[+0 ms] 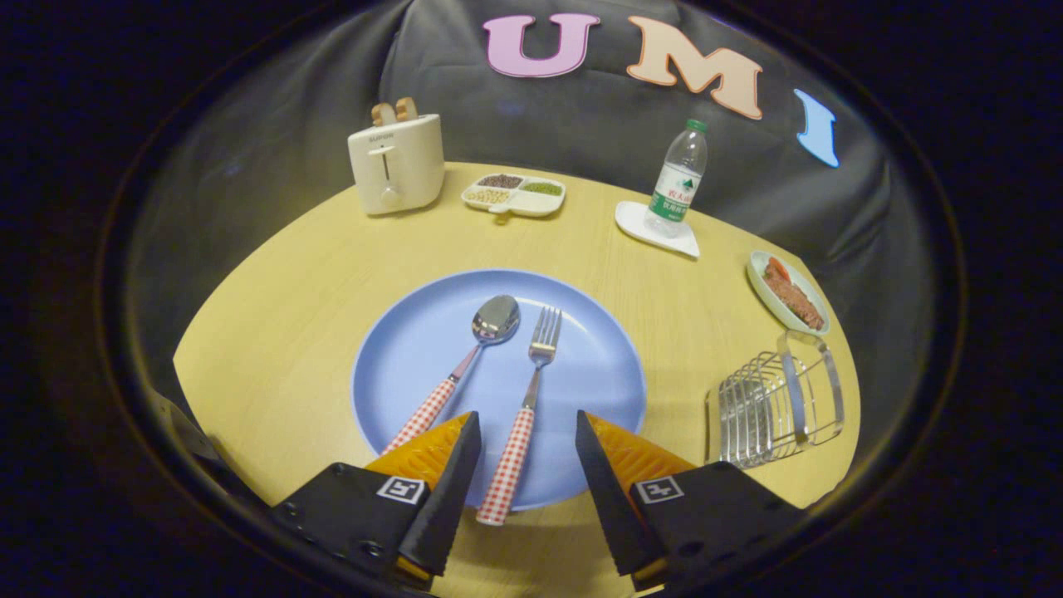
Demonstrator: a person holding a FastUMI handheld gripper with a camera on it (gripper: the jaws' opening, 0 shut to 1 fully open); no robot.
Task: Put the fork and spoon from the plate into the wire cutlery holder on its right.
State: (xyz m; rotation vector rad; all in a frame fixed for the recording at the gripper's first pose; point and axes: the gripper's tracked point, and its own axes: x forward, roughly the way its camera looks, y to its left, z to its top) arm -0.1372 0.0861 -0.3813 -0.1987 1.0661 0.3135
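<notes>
A handheld gripper (526,425) hovers over the near edge of a round wooden table (282,332), its two fingers spread wide and pressing on nothing. Between them runs the checked red-and-white handle of a fork (521,423), whose tail end hangs just past the near rim of a blue plate (415,349); its tines point toward the table's far edge. Neither finger touches the handle. Just beside the fork lies a spoon (465,370) with a matching handle, angled so that its bowl sits close to the fork's tines while its handle end slips behind one fingertip. Both utensils rest on the plate, which sits near the table's front edge.

The wire cutlery holder (772,403) stands upright on the table beside the plate, apart from it, close to the table's edge on that side. Beyond it, a small oval dish of food (789,292) sits by the same edge. Along the far edge stand a cream toaster (397,162) with two slices of toast up, a divided dish (515,195) of grains, and a plastic water bottle (679,178) on a white coaster (656,231).
</notes>
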